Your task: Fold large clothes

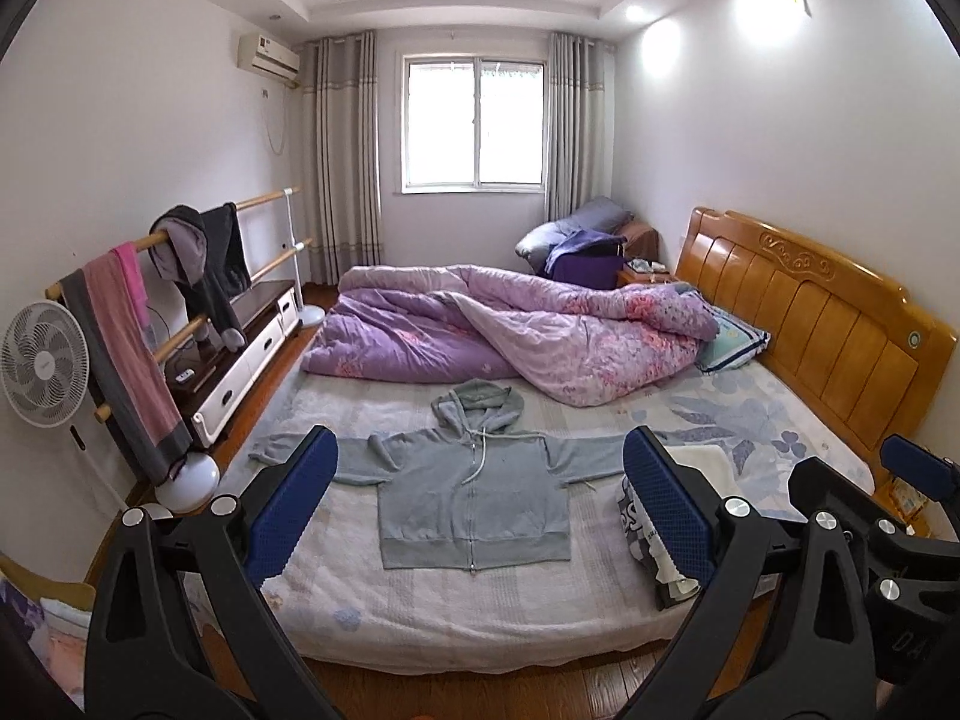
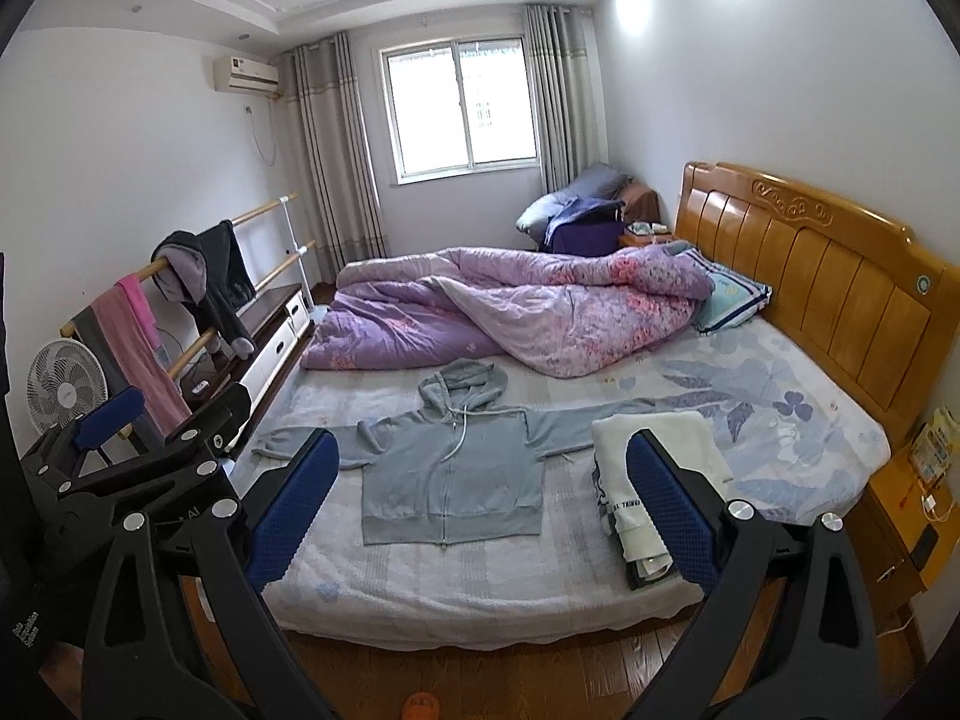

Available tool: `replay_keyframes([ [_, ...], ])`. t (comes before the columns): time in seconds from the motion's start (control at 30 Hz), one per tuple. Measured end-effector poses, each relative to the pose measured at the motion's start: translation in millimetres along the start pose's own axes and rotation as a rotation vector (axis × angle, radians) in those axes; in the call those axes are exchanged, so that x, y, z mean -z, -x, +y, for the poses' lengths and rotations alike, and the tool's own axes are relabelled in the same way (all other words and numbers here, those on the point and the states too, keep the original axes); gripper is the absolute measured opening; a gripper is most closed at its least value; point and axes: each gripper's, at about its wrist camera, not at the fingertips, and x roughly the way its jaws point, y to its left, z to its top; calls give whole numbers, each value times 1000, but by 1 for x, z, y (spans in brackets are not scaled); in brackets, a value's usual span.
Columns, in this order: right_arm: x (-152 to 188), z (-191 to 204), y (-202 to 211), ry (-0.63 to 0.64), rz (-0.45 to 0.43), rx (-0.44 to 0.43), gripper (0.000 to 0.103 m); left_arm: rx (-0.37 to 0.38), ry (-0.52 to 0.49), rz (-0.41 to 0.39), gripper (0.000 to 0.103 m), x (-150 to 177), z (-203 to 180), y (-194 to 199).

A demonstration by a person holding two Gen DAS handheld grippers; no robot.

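Note:
A light blue-grey zip hoodie (image 1: 474, 492) lies flat and face up on the bed, sleeves spread to both sides, hood toward the quilt; it also shows in the right wrist view (image 2: 450, 489). My left gripper (image 1: 480, 510) is open and empty, held above the near bed edge in front of the hoodie. My right gripper (image 2: 480, 510) is open and empty too, at the same height, to the right of the left one. The right gripper's body (image 1: 870, 516) shows at the right of the left wrist view.
A stack of folded clothes (image 2: 654, 480) lies on the bed right of the hoodie. A rumpled purple quilt (image 1: 510, 330) fills the far half. A wooden headboard (image 1: 828, 324) stands at the right. A clothes rail (image 1: 180, 276), a fan (image 1: 42, 360) and a low cabinet (image 1: 252, 348) stand at the left.

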Motion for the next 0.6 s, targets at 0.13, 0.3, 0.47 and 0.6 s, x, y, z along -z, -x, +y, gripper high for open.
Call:
replay_keyframes([
  [0.13, 0, -1, 9, 10, -20, 4, 93, 2, -2, -7, 96, 0, -1, 6],
  [0.3, 1, -1, 11, 7, -27, 8, 93, 10, 0, -11, 96, -1, -1, 7],
  [0.47, 3, 3, 12, 1, -25, 16, 93, 17, -5, -3, 96, -4, 1, 4],
  [0.6, 3, 3, 14, 0, -28, 20, 93, 17, -6, -7, 96, -4, 2, 3],
])
